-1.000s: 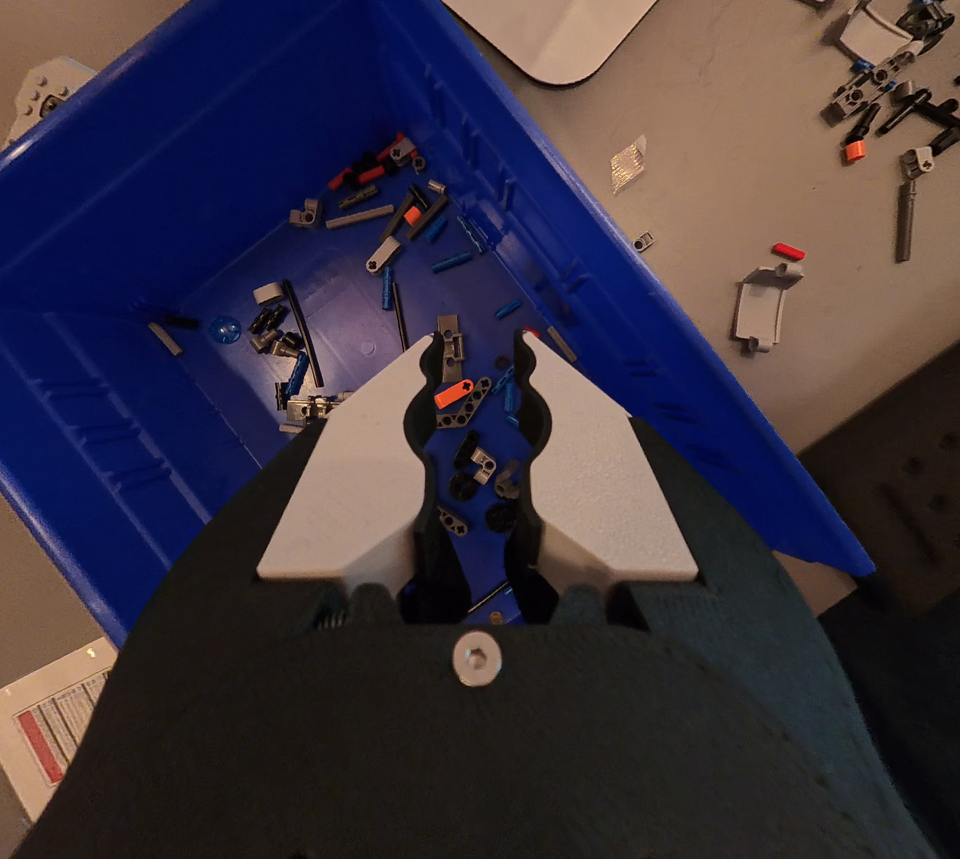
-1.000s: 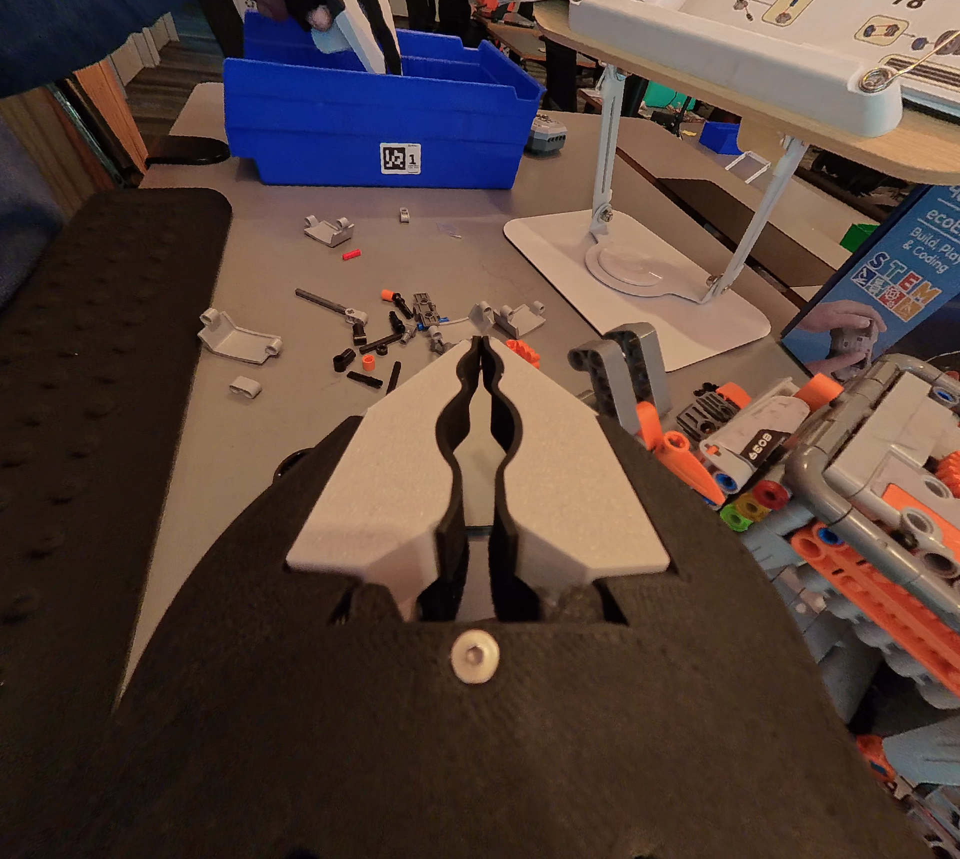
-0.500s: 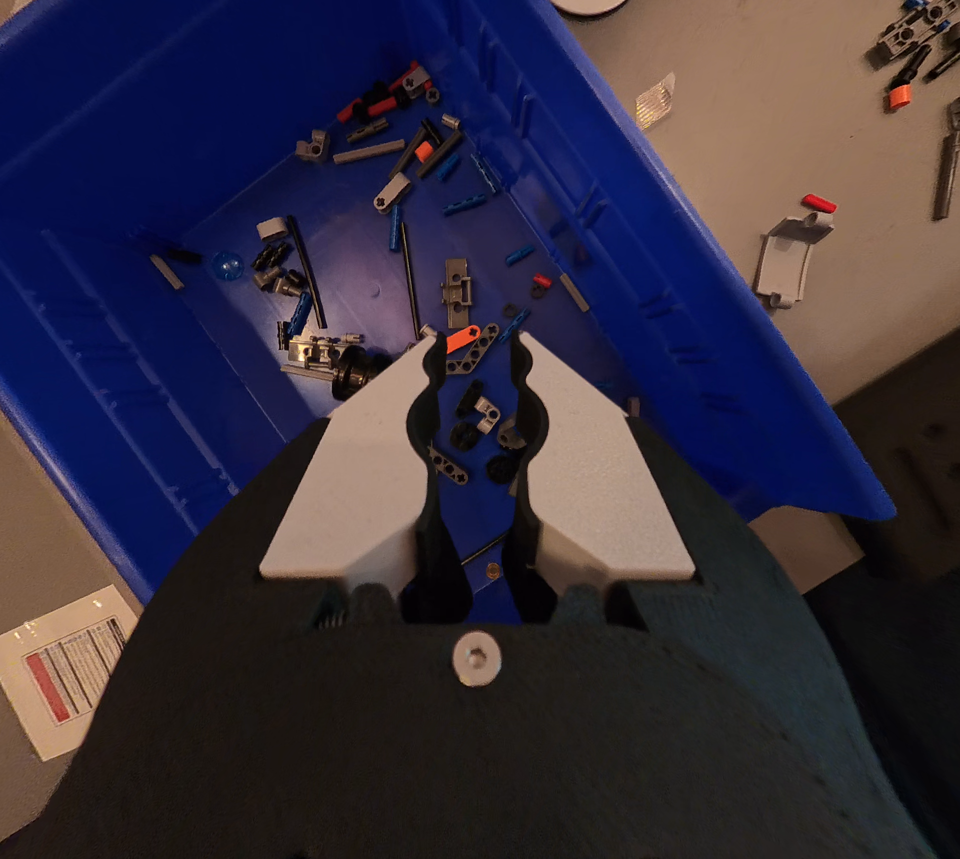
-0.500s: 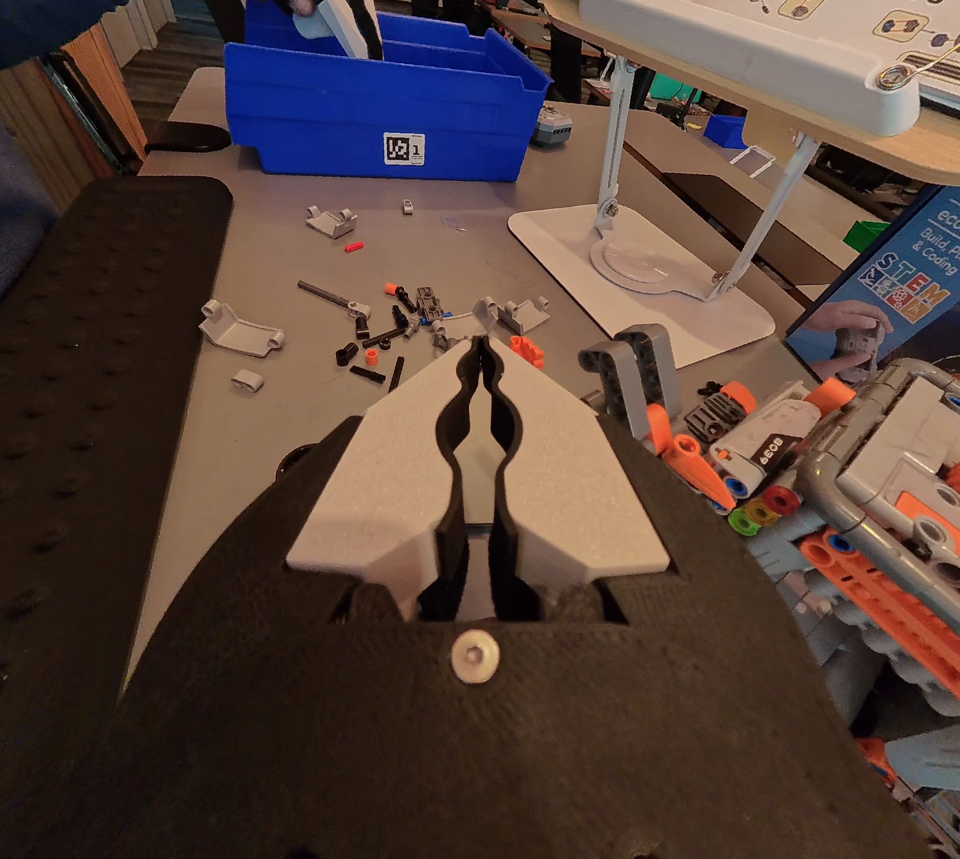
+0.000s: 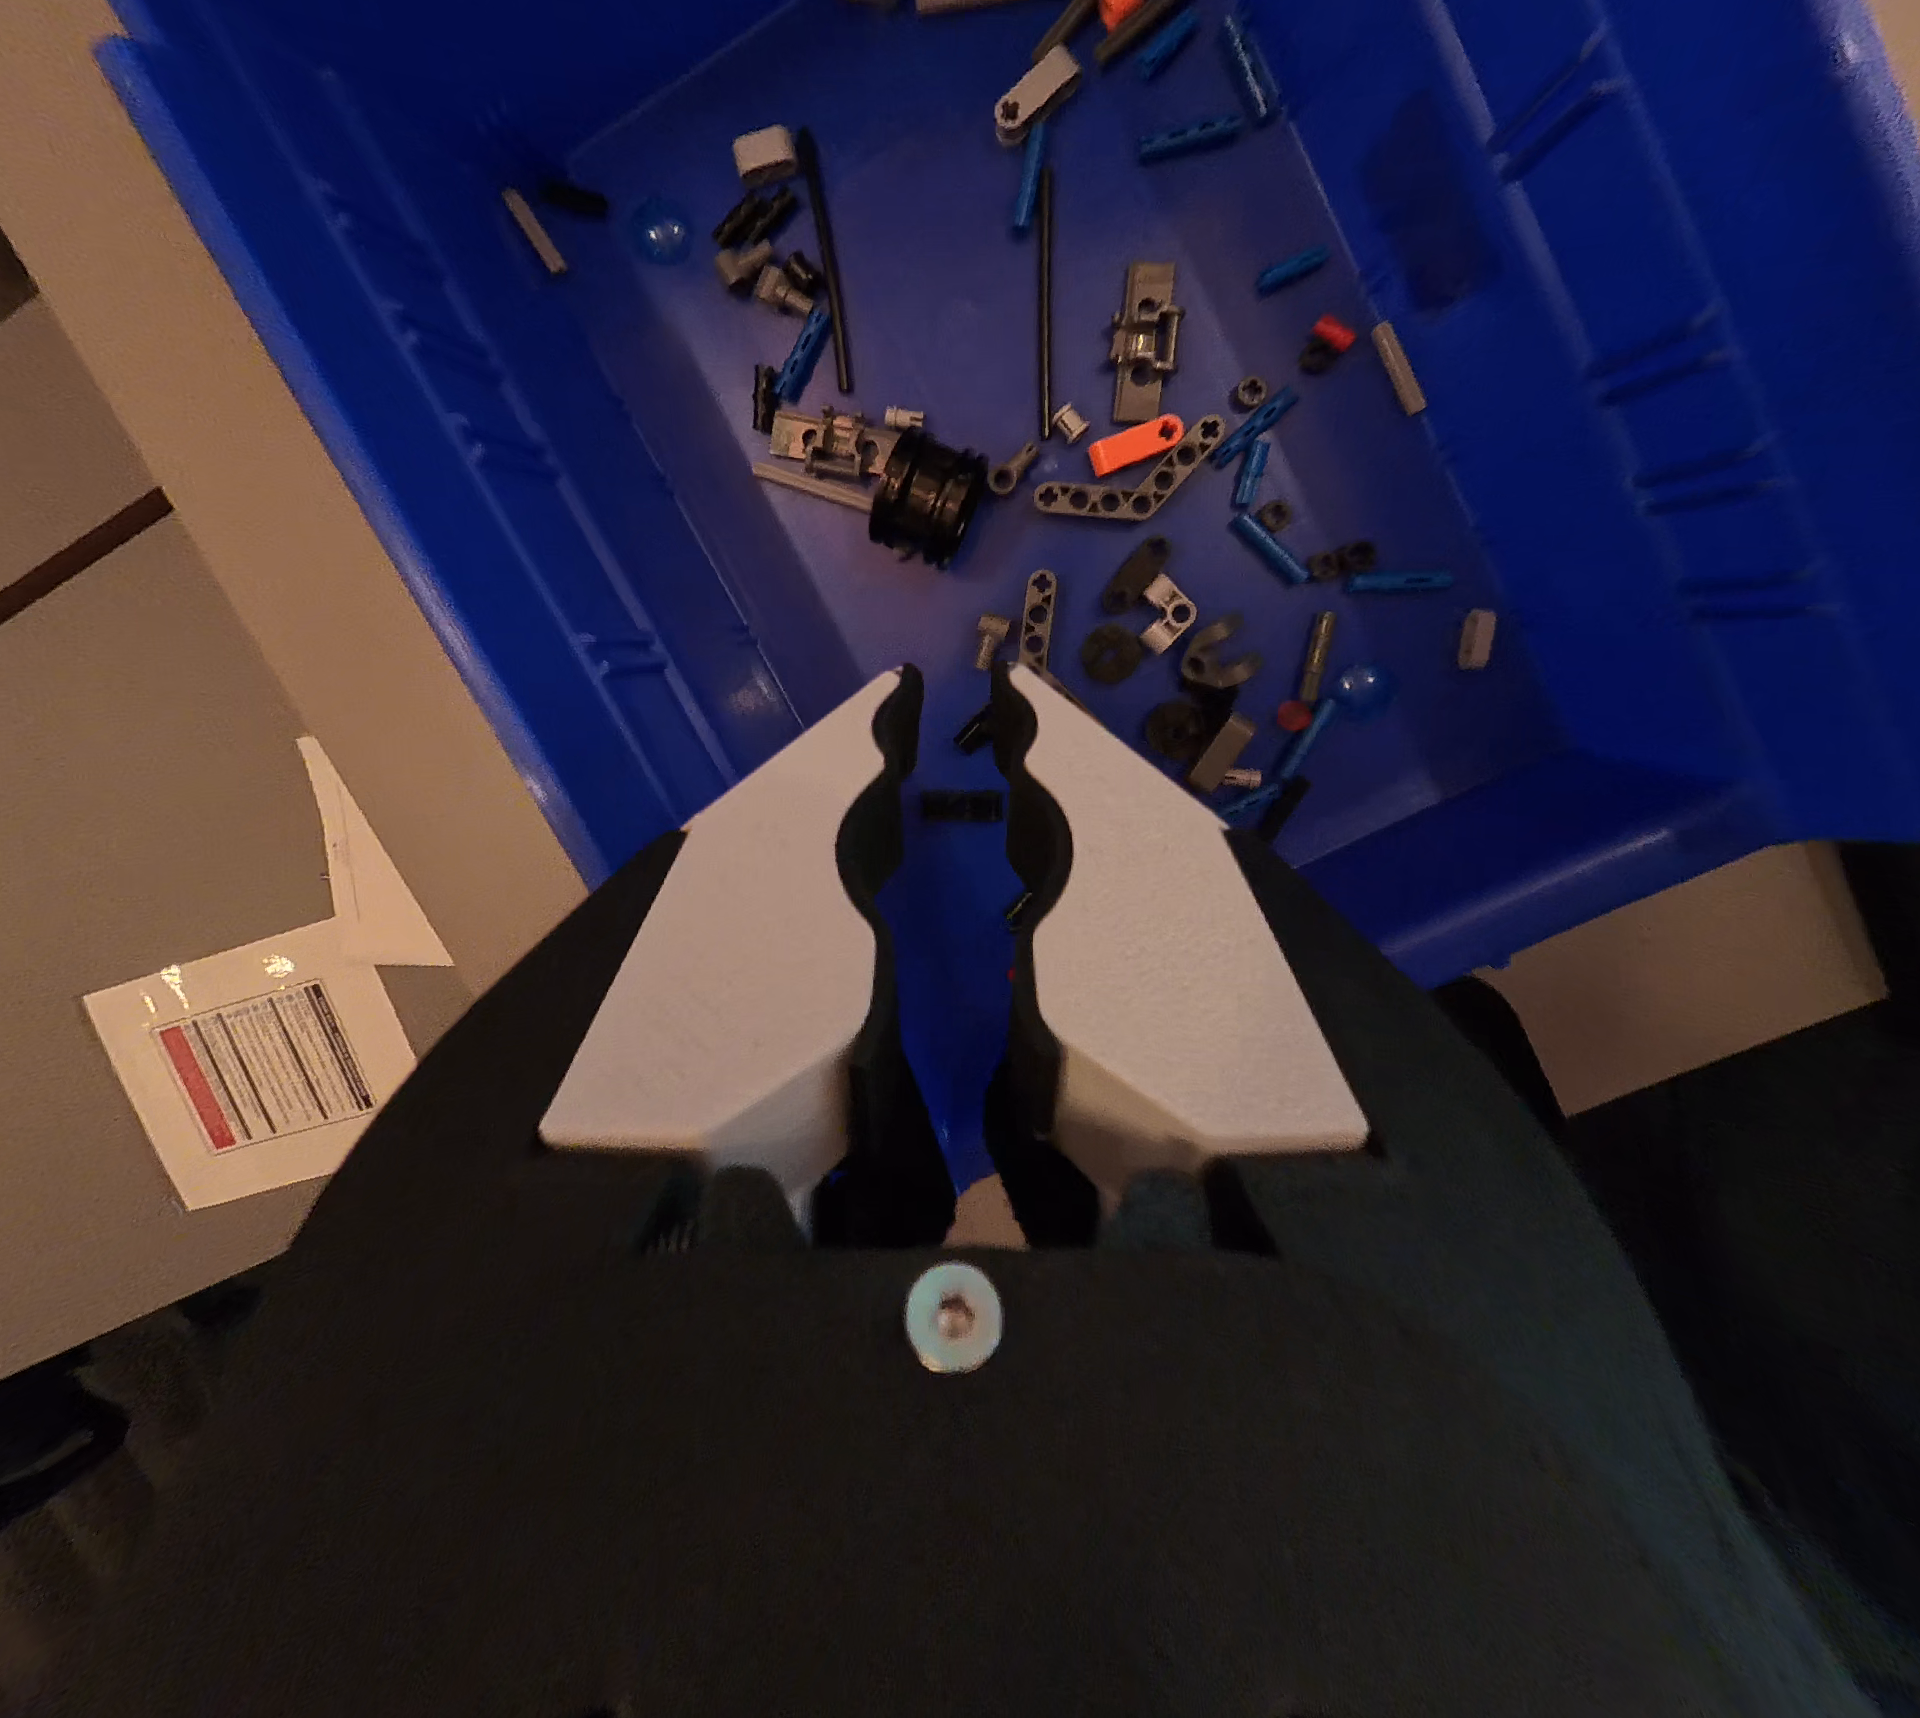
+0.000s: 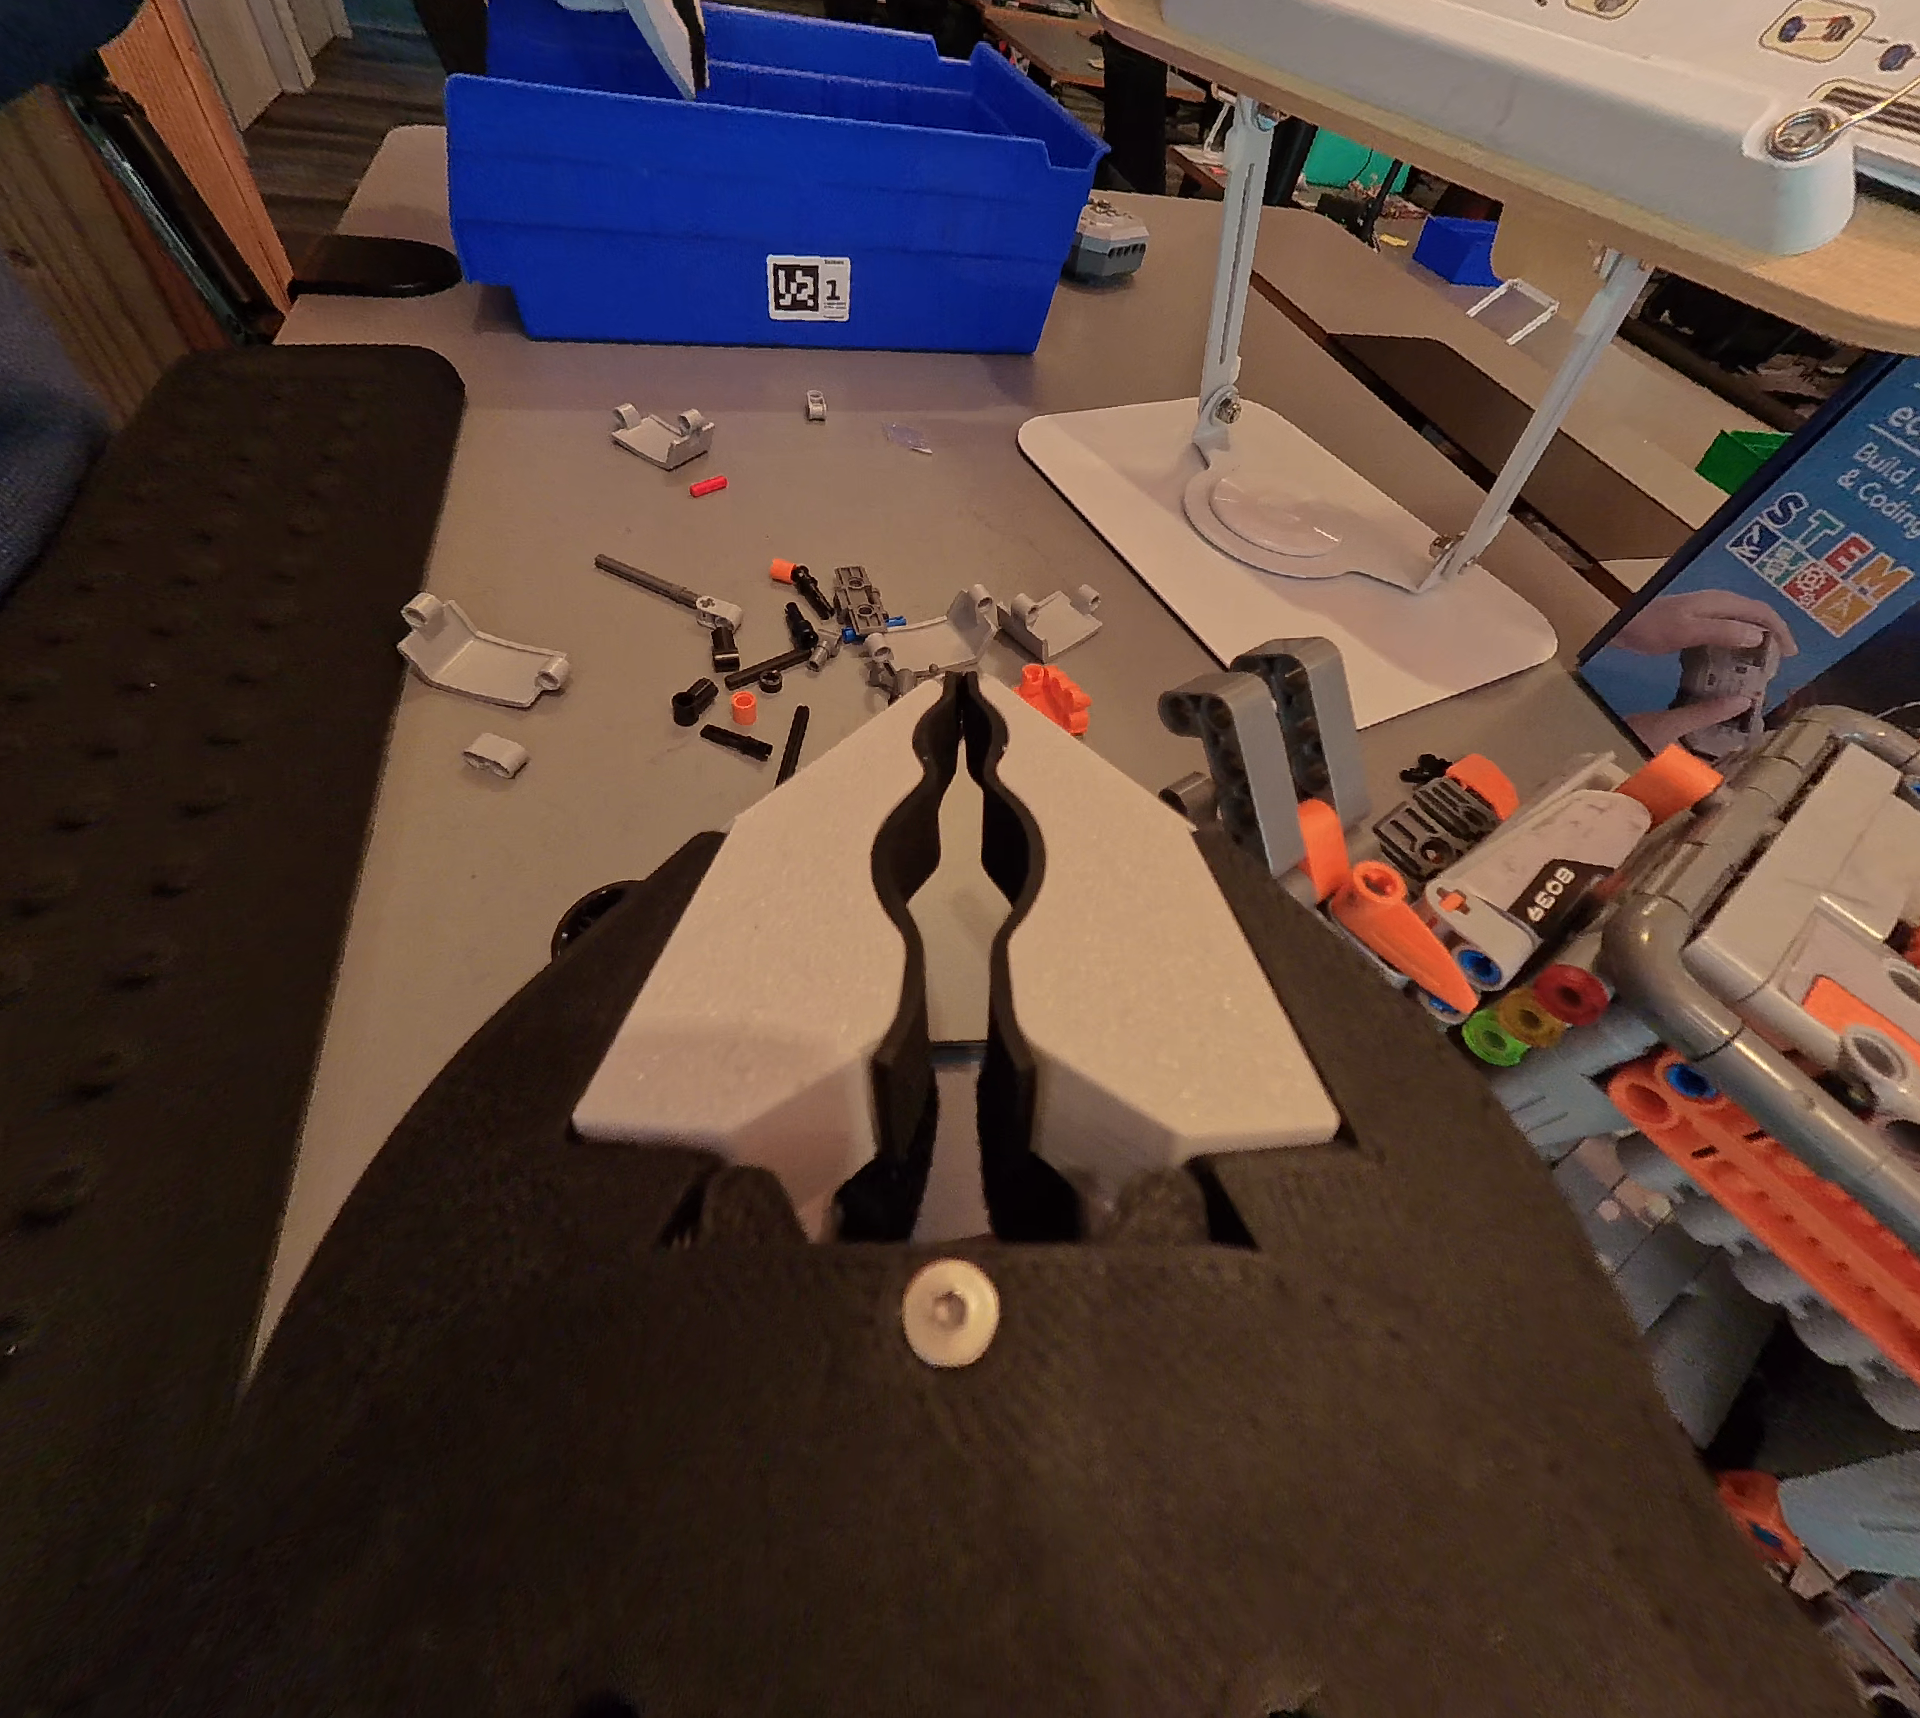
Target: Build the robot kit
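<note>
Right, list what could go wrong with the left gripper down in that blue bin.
1. The left gripper is open only narrowly over crowded small parts; closing near the black pin could well catch the grey beam beside it too.
2. It hangs close to the near wall of the blue bin; a tilt might knock the fingers against that wall.
3. The right gripper, shut and empty, sits just behind loose parts on the table; a nudge forward may scatter them.
</note>
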`<state>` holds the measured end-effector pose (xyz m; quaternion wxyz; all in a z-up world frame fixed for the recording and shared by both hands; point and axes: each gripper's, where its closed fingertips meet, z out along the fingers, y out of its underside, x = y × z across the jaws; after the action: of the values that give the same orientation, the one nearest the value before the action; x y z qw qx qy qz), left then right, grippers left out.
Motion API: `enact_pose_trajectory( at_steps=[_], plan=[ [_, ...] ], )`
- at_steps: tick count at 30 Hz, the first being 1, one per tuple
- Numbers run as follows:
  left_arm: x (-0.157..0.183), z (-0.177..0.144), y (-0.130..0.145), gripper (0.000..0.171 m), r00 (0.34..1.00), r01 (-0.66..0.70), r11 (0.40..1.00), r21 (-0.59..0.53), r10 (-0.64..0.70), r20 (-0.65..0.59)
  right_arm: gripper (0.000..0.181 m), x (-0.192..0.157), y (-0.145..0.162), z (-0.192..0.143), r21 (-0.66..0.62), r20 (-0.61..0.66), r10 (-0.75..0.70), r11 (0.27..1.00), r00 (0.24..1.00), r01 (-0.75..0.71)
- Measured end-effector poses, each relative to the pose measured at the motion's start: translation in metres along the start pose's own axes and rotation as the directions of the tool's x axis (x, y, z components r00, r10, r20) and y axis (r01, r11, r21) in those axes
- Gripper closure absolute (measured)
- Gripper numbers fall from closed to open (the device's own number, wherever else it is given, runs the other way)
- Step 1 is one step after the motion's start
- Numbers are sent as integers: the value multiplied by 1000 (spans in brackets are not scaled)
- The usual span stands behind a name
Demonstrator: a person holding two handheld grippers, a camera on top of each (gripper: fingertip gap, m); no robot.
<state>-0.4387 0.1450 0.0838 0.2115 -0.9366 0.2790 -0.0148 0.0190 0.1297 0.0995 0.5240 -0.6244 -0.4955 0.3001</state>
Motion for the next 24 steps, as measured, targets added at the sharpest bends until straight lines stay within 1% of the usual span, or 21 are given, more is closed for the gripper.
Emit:
enact_pose_trajectory(
  at_steps=[3,5,7,8,14,20,24],
  plan=[
    [7,7,9,160,999,-24,999,-43,22,-44,181,0,1,1,-6,2,2,1000,1000,-2],
    [21,15,15,161,993,-77,994,-74,69,-100,181,0,2,1,-7,2,4,1000,1000,-4],
    [34,23,23,160,985,-107,987,-118,89,-146,181,1,3,1,-8,1,7,1000,1000,-7],
    [39,26,25,159,981,-115,986,-121,94,-169,181,1,3,0,-9,1,8,1000,1000,-8],
    [67,43,1,154,964,-164,986,-35,153,-216,181,1,6,2,-17,5,14,1000,1000,-14],
    [69,59,-23,154,968,-141,989,53,149,-203,181,2,6,1,-17,3,18,1000,1000,-18],
    [74,67,-31,155,964,-181,981,73,192,-187,181,2,7,1,-17,1,20,1000,1000,-20]
  ],
)
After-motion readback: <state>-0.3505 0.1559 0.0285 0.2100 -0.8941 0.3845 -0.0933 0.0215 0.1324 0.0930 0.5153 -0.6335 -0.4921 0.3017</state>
